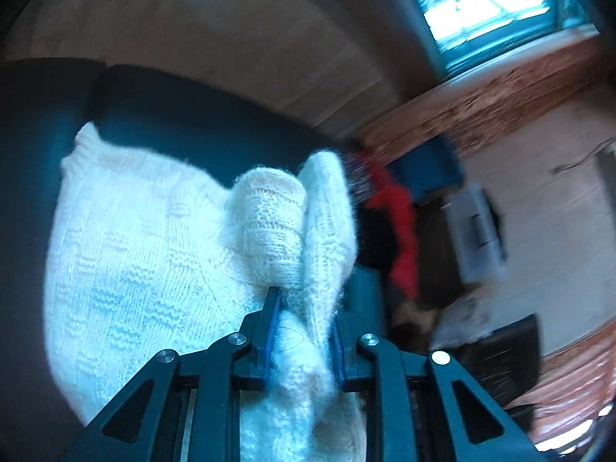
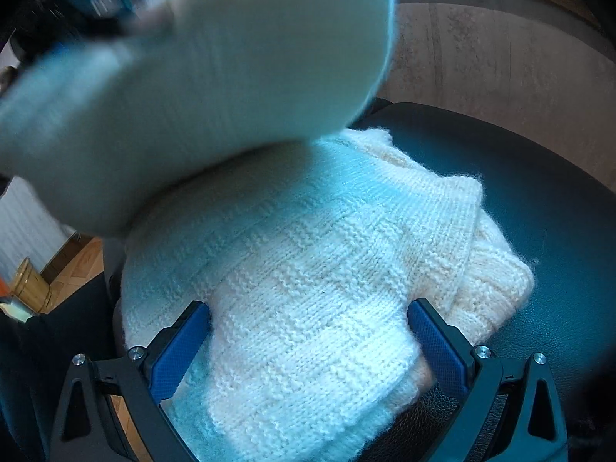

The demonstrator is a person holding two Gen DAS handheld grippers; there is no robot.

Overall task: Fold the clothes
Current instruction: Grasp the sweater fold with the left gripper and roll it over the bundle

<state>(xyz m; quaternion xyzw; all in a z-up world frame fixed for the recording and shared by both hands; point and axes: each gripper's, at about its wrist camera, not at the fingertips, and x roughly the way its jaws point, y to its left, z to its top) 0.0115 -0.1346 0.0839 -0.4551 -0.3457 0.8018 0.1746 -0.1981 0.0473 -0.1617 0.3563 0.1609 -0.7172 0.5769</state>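
In your left wrist view, your left gripper is clamped on a bunched fold of the white knit sweater, lifted off the dark seat. In your right wrist view, your right gripper stands wide apart astride the sweater lying on the seat, pads not pressing.

White knitted sweater: lies spread on a dark seat, basket-weave texture, ribbed edge at upper left. One bunched fold is lifted off the rest, pinched between the blue pads of the left gripper. Beyond the seat: wooden floor, bright window at upper right, red cloth, white cabinet. Background blurred.
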